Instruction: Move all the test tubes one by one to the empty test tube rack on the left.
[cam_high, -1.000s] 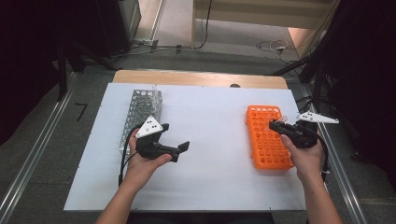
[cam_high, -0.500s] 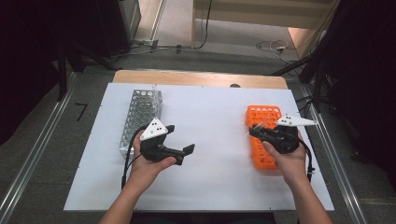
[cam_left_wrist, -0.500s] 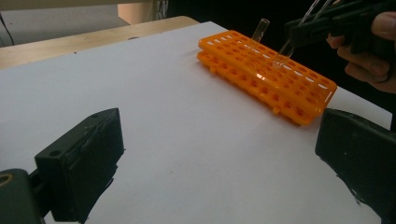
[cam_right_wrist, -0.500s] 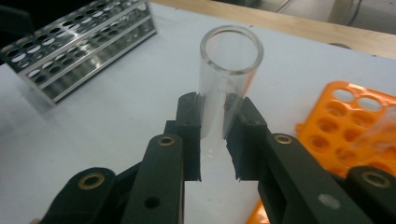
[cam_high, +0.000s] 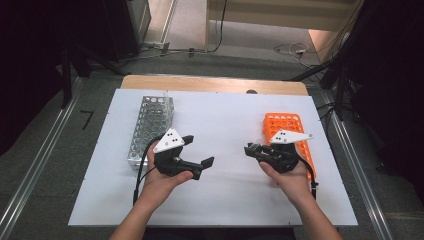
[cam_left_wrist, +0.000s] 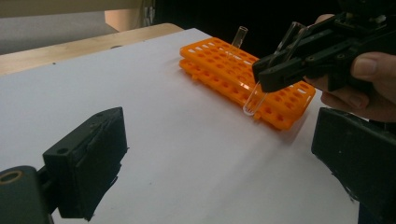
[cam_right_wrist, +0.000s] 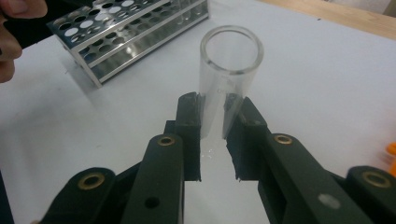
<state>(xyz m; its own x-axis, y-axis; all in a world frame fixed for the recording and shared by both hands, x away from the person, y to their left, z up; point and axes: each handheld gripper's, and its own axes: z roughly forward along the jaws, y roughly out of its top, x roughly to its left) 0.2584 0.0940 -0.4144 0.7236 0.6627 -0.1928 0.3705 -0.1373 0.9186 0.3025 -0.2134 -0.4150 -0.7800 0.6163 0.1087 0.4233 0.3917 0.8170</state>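
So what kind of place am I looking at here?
Probably a lab workbench set up for recording: a white table holds a perforated metal tube rack and an orange plastic tube rack, and the right gripper grips a clear glass test tube.

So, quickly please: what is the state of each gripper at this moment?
Left gripper: open, nothing between its fingers.
Right gripper: closed on a clear glass tube, held above the table.

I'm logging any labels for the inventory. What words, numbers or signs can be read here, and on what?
None can be read.
Test tube in the right gripper: faint marks on the glass, too blurred to read.
Orange rack and metal rack: no lettering visible.
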